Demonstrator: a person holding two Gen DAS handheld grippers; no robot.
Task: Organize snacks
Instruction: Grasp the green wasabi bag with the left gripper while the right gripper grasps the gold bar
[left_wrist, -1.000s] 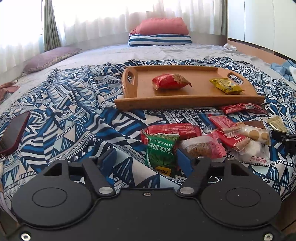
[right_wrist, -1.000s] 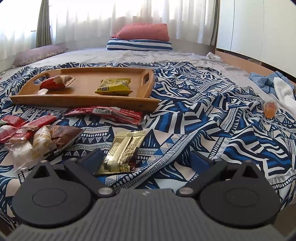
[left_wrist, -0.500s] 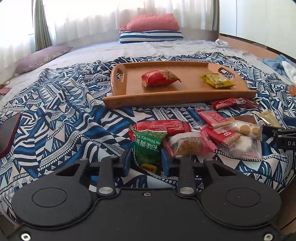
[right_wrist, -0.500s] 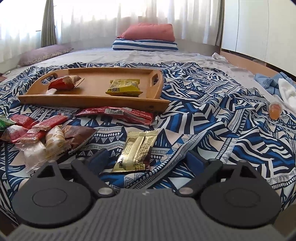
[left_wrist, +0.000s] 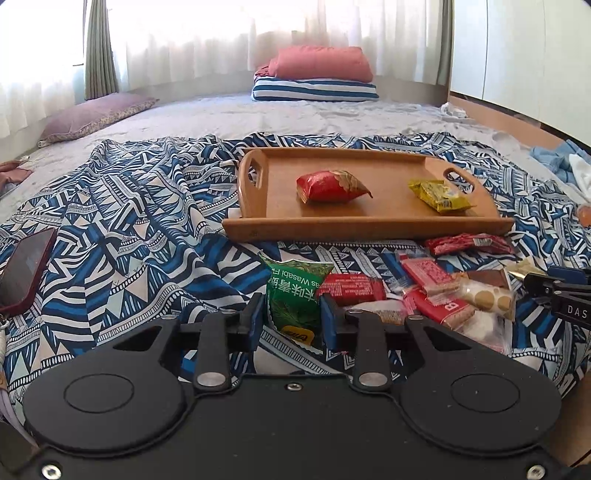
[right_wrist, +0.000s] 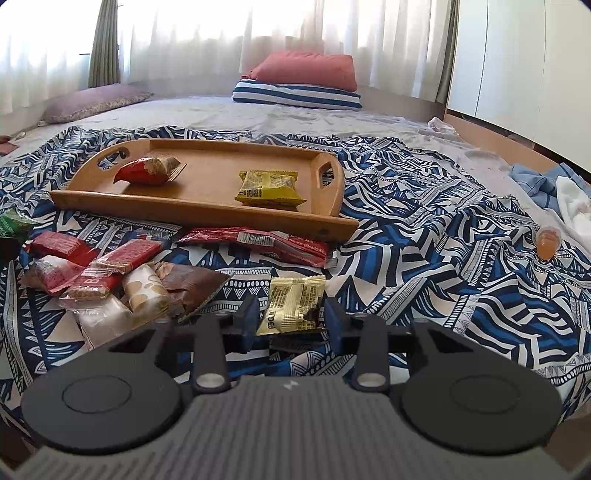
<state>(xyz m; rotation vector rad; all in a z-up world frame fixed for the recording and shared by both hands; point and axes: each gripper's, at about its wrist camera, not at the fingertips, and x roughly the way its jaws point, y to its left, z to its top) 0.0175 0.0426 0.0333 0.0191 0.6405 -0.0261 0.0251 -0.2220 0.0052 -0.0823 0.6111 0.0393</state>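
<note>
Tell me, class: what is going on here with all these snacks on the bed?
A person is sorting snacks with a pair of tongs in each hand. The left tongs are shut on a green wasabi packet beside the loose pile. The right tongs are closing around a pale gold packet. The wooden tray on the patterned blanket holds a red packet and a yellow packet.

A blue-and-white patterned blanket (left_wrist: 122, 221) covers the bed. A red pillow (left_wrist: 321, 64) lies on a striped one (left_wrist: 314, 92); a purple pillow (left_wrist: 92, 114) sits left. A phone (left_wrist: 26, 269) rests on the blanket.
</note>
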